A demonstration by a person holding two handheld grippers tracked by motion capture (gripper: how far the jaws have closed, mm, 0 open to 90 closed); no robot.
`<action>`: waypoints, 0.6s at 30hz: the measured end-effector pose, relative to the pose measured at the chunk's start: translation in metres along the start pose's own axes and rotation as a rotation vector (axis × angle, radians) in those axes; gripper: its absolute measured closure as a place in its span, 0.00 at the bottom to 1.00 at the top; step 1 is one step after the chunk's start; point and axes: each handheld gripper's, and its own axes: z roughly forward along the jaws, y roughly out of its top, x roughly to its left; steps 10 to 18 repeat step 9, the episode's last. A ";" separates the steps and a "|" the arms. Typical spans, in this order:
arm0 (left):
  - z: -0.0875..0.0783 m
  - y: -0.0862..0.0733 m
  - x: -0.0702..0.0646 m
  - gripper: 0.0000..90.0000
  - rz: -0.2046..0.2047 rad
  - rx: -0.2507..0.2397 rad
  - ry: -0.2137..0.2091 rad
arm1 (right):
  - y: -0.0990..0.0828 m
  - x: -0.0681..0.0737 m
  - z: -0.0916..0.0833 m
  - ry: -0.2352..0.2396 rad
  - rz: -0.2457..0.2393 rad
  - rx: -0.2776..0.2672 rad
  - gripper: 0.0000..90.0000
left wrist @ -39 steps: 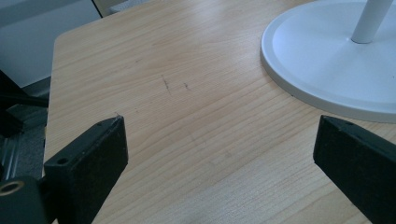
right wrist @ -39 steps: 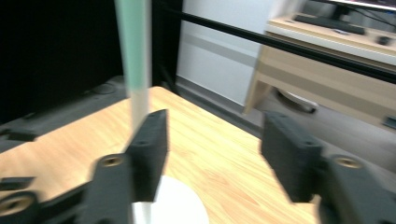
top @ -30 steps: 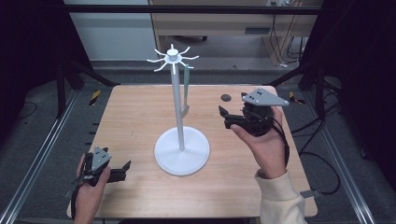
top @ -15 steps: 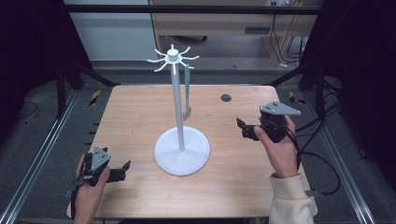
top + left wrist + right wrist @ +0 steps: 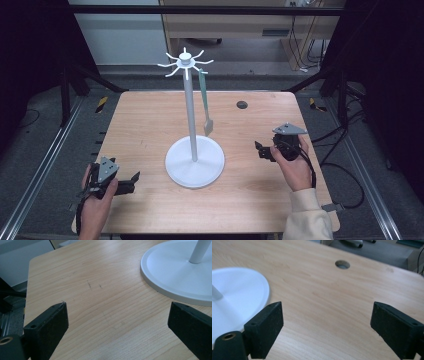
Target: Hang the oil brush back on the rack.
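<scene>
No writing, label, brand, number or sign can be read anywhere in the three views. The light wooden desk (image 5: 150, 120) shows bare grain, and the white round-footed metal stand (image 5: 195, 161) with its hanging pale green spatula (image 5: 205, 107) carries no lettering. The yellow-and-black striped markers on the grey floor (image 5: 101, 103) beside the desk are plain stripes with no words on them.
</scene>
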 end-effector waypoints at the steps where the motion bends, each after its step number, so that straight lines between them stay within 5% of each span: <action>1: 0.000 0.000 0.000 0.03 0.000 0.000 0.000 | -0.005 0.000 0.005 0.005 -0.003 0.009 0.14; 9: 0.002 0.001 0.000 0.03 0.005 0.003 0.000 | -0.034 0.007 0.035 0.074 0.009 0.123 0.15; 18: 0.002 0.001 0.000 0.03 0.005 0.003 0.000 | -0.034 0.007 0.035 0.074 0.009 0.123 0.15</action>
